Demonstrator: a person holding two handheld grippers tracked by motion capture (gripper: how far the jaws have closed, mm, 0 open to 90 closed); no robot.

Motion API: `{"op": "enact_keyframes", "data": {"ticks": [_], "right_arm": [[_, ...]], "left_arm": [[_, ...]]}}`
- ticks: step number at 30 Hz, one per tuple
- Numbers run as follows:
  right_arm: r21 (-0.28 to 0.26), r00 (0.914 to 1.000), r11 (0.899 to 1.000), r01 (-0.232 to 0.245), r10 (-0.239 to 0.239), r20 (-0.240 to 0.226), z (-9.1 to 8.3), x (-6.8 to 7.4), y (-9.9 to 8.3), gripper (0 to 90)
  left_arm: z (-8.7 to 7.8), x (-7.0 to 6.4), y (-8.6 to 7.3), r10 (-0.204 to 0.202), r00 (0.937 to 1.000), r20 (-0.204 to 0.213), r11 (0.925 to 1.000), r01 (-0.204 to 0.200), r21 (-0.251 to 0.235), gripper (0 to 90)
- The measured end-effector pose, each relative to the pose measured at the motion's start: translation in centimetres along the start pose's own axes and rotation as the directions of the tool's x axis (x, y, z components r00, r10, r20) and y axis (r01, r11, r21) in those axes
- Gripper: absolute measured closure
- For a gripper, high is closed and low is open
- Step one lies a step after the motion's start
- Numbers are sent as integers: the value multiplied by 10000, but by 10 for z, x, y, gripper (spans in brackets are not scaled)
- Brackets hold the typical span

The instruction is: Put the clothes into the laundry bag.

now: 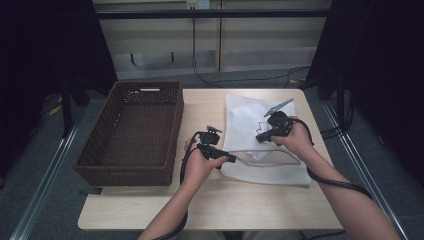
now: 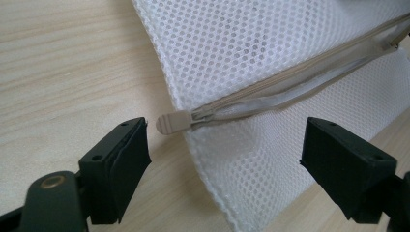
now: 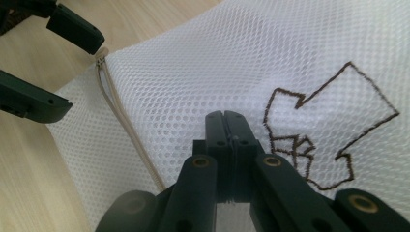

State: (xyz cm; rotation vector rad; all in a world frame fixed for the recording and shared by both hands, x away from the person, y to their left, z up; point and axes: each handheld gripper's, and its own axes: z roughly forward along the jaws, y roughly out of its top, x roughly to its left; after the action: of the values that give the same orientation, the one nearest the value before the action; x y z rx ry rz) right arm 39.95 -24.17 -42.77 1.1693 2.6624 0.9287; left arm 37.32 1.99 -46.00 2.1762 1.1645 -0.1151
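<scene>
A white mesh zip bag (image 1: pixel 248 116) lies on the right half of the wooden table (image 1: pixel 210 205). Its beige zipper (image 2: pixel 290 82) runs along the near side and ends in a pull tab (image 2: pixel 170 124). In the left gripper view, my left gripper (image 2: pixel 225 150) is open, with that tab lying between its jaws but nearer the left one, touching neither. Seen from above, the left gripper (image 1: pixel 229 157) is at the bag's near-left corner. My right gripper (image 3: pixel 226 118) is shut on the mesh bag (image 3: pixel 193 63), beside a brown stitched figure (image 3: pixel 333 125). From above, the right gripper (image 1: pixel 261 137) is over the bag's middle.
A dark brown wicker basket (image 1: pixel 127 172) with nothing in it stands on the table's left half, close to the left hand. Bare wood runs along the near edge. Cables trail from both grippers past the forearms. The open left gripper (image 3: pixel 81 72) appears at the upper left of the right gripper view.
</scene>
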Motion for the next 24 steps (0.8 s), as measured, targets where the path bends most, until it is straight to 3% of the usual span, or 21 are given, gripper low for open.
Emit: {"op": "enact_keyframes", "data": {"ticks": [13,24], "right_arm": [[209,9993,9997,-130,137,-344,20,1,-24,900],[-167,9995,9999,-33,28,-318,8,12,-12,758]], "left_arm": [[0,1,-2,-83,9999,96,9999,84,-74,169],[-2,4,-6,-119,9999,121,9999,118,72,198]]}}
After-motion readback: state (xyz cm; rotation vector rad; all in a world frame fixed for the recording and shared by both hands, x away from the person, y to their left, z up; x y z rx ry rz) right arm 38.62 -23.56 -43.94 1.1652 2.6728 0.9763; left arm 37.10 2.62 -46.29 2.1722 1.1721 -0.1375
